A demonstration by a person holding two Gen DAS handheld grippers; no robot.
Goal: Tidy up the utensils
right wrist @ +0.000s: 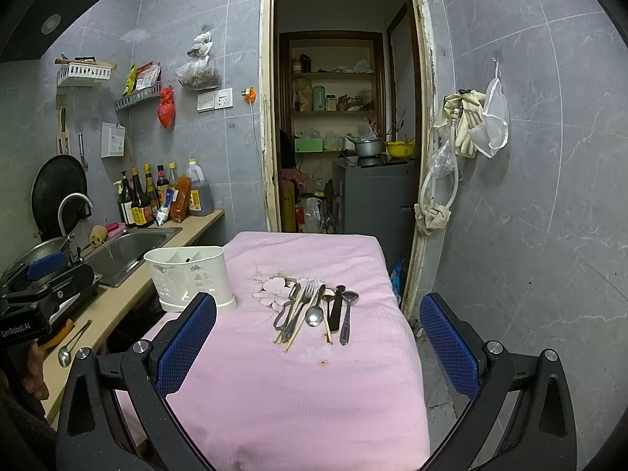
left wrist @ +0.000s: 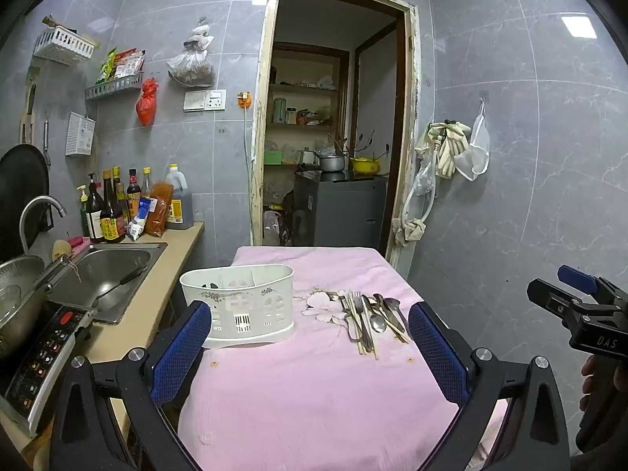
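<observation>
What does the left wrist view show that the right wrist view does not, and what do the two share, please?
Only the left wrist view shows the induction cooker at its lower left edge and the right tongs from the side. Only the right wrist view shows the range hood, a spoon on the counter and the left tongs from the side. Both show the pink tablecloth, the white utensil caddy, the loose cutlery pile, the sink and the doorway.
</observation>
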